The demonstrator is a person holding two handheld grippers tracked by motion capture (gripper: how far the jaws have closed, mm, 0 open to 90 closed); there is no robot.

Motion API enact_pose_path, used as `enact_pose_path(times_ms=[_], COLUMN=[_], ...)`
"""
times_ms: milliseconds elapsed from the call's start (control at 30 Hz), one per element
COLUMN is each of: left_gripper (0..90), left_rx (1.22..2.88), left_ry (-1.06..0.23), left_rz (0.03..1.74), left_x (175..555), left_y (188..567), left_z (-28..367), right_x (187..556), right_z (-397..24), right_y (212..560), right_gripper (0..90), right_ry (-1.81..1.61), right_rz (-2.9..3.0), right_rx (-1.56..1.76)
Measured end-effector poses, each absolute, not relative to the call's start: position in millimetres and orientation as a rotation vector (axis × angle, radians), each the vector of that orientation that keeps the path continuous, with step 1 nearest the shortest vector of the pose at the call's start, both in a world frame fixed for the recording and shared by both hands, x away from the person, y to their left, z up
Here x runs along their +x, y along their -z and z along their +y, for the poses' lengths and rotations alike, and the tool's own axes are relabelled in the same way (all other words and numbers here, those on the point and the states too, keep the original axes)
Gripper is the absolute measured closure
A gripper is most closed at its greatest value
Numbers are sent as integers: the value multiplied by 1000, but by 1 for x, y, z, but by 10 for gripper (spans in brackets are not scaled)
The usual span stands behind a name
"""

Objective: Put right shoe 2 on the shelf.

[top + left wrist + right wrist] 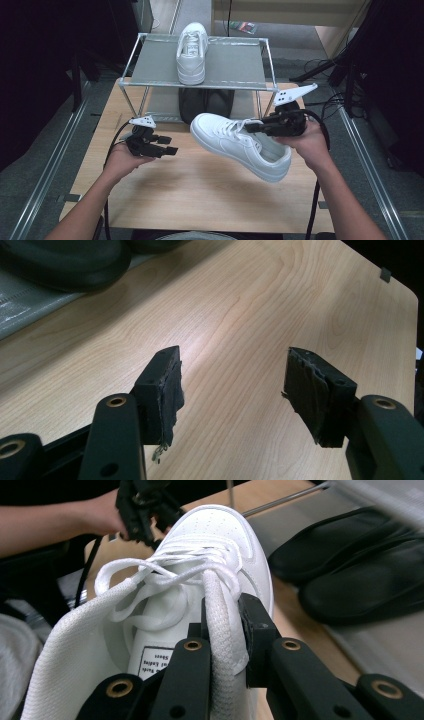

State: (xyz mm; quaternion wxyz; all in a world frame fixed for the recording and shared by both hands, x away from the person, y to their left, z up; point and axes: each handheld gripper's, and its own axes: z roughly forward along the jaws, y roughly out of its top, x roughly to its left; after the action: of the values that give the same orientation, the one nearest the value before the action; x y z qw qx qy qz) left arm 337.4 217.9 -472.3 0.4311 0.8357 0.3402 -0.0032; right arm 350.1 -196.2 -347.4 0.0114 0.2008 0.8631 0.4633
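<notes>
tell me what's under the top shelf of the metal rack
Under the top shelf of the metal rack lies a pair of black slippers on the lower level. The shelf covers their far ends, so anything farther back cannot be seen.

smooth white leather sneaker (240,145), matt wood table (200,190)

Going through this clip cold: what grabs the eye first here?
A white sneaker hangs above the wooden table, toe tilted toward the left; the right gripper is shut on the rim of its opening. Its mate stands on the top shelf of the metal rack behind, with black slippers on the level below. The left gripper waits with its fingers spread open, holding nothing.
</notes>
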Motion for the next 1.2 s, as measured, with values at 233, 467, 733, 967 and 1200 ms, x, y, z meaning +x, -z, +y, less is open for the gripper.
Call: enact_pose_path(times_ms=[233, 467, 733, 967, 1200], left_gripper=[409, 411, 411, 411, 411], left_rx=[2084, 2089, 2090, 2096, 2095], left_ry=[13, 16, 29, 41, 61], left_rz=[844, 837, 833, 815, 803], left_x=[337, 337, 336, 335, 335], left_y=[472, 473, 474, 474, 475], left_z=[218, 217, 214, 214, 212], right_x=[354, 369, 403, 441, 476], right_z=[-213, -222, -208, -180, -147], right_y=[313, 284, 268, 270, 266], right_gripper=[847, 846, 845, 844, 844], right_ry=[-1471, -1466, -1399, -1319, -1215], right_rz=[2577, 2434, 2273, 2152, 2066], right_rx=[747, 928, 1087, 1233, 1352])
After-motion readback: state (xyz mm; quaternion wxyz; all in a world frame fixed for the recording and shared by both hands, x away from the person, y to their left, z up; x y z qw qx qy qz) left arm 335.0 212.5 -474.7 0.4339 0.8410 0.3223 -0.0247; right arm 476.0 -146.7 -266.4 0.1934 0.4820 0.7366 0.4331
